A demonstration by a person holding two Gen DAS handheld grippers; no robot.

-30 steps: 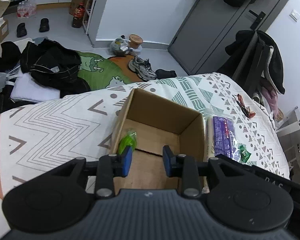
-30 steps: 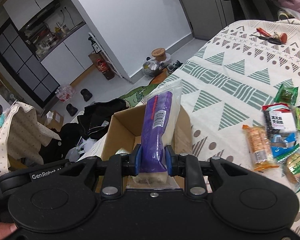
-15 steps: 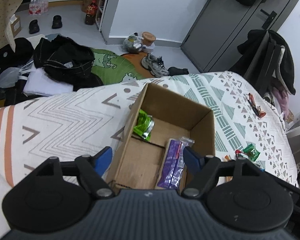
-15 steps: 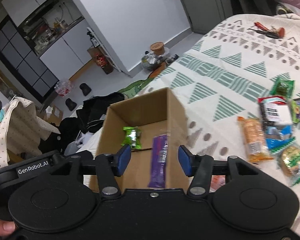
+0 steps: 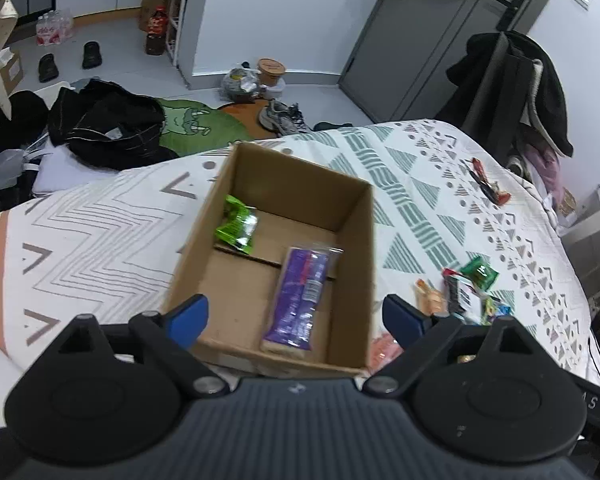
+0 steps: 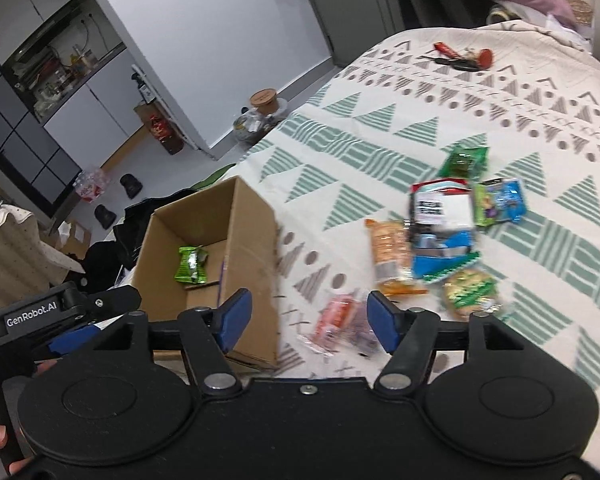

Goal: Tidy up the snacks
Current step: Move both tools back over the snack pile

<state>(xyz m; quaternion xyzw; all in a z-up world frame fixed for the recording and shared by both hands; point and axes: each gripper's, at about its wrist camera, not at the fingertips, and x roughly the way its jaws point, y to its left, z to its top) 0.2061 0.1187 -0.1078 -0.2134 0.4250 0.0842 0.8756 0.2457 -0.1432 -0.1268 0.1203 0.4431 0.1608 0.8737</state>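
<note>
Bed (image 5: 440, 184) with patterned cover carries everything; floor beyond it cluttered with black clothes (image 5: 108, 128), sneakers (image 5: 284, 118), a green rug (image 5: 196, 128). Open cardboard box (image 5: 356, 248) sits on the bed near its edge, upright, flaps out of the way. Left claw (image 5: 296, 318) hangs over the box's near wall, released wide, holding nothing. Right claw (image 6: 308, 320) to the box's right, also spread apart and empty, over a pink packet (image 6: 336, 320) lying on the cover; blurred. Inside the box: purple snack pack (image 5: 300, 300) flat on the bottom against the right wall, green snack bag (image 5: 238, 228) leaning at the left wall, the two apart. Right of the box, loose pile of snacks (image 6: 444, 232) on the bed: orange cracker pack (image 6: 388, 256), blue and white packs overlapping, a dark green packet (image 6: 464, 162) just beyond them. Box's right wall stands between pile and box interior. Red-handled item (image 6: 460, 58) far off on the cover, well apart from the pile.
</note>
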